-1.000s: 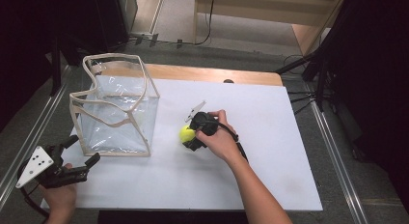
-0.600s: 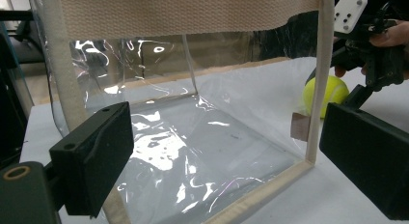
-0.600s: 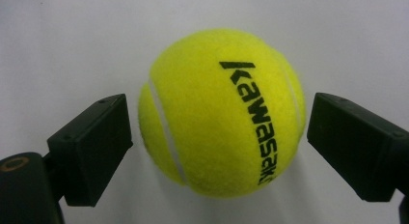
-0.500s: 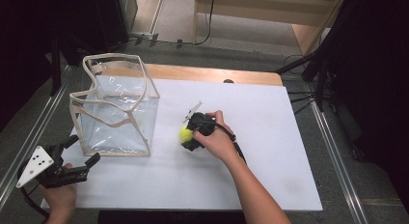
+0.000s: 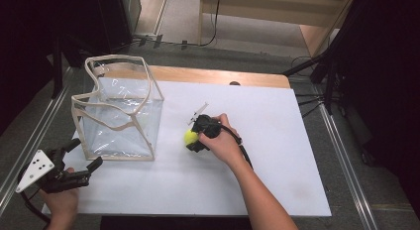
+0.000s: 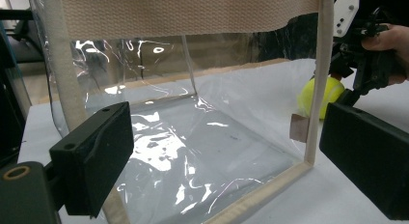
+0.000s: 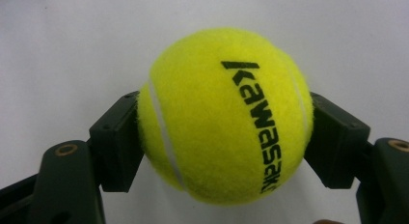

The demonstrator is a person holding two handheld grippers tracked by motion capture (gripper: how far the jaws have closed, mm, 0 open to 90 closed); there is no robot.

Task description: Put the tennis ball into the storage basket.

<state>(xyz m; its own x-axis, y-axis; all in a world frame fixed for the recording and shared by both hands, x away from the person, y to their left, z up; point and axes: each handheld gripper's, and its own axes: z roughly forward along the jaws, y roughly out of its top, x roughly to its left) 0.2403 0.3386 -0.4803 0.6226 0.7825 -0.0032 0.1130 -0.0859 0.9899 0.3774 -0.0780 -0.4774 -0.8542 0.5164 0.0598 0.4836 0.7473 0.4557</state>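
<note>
**Ball gripped, bag waiting**

We start with the white table (image 5: 277, 141), which carries everything. On its left half stands the clear plastic bag (image 5: 119, 116), a box-shaped pouch with beige webbing along its edges and a mouth open to the top, though the rim sags and folds inward on the near side. To its right, near the middle of the table and apart from the bag, we have the yellow tennis ball (image 5: 190, 137).

Our right gripper (image 5: 194, 141) has just been closing, and its two black jaws now press on opposite sides of the ball, which sits between them just above the white surface in the right gripper view (image 7: 224, 115). Our left gripper (image 5: 81, 160) hangs at the near left corner of the table, jaws standing wide apart with nothing between them, pointed at the bag's near face.

We judge that the risks come from the ball and the rim. The jaws meet a round, fuzzy surface on narrow pads, so a quick lift or twist could roll the ball out. The sagging webbing narrows the mouth; a ball brought in low could catch it and push the light bag across the table or tip it unless our left gripper steadies it.
</note>
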